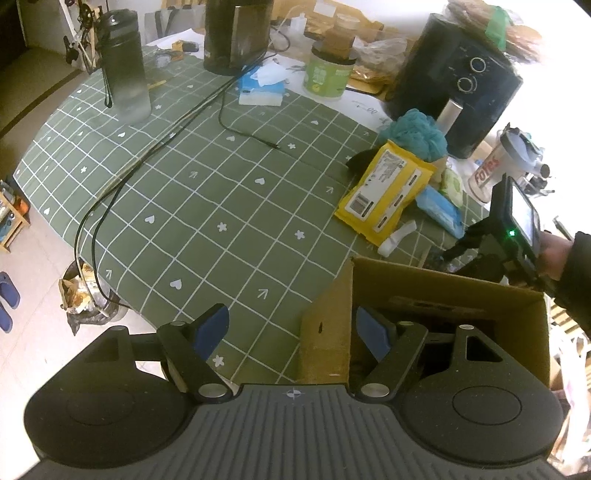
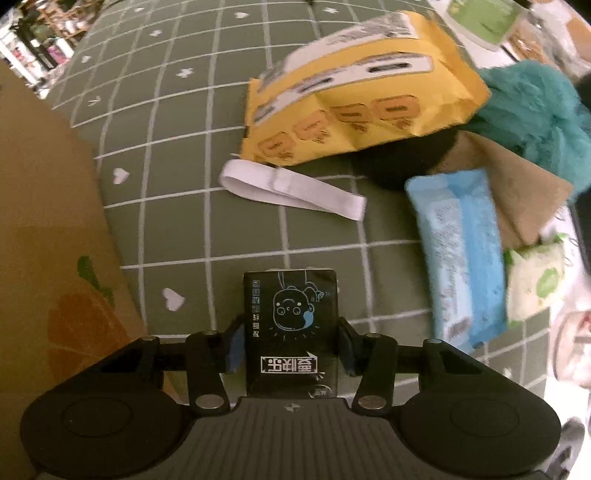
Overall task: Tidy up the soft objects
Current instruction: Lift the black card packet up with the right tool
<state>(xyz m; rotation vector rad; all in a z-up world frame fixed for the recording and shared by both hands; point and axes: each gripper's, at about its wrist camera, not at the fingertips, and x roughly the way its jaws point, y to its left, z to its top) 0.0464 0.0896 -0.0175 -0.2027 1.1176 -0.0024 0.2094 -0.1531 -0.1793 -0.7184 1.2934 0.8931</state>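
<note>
My right gripper (image 2: 290,347) is shut on a black tissue pack (image 2: 291,328) with a cartoon face and holds it above the green checked cloth (image 2: 177,177), beside the cardboard box (image 2: 44,192). Ahead lie a yellow wipes pack (image 2: 354,99), a white strap (image 2: 291,190), a blue wipes pack (image 2: 458,258), a teal pouf (image 2: 535,107) and a small green-white pack (image 2: 535,282). My left gripper (image 1: 291,330) is open, its jaws astride the near wall of the box (image 1: 447,291). The right gripper (image 1: 513,229) shows beyond the box.
On the cloth (image 1: 192,206) stand a grey bottle (image 1: 125,66), a black appliance (image 1: 236,33), a green tub (image 1: 327,74) and a black air fryer (image 1: 458,85). Black cables (image 1: 147,155) cross the cloth. A cup (image 1: 495,170) stands at right.
</note>
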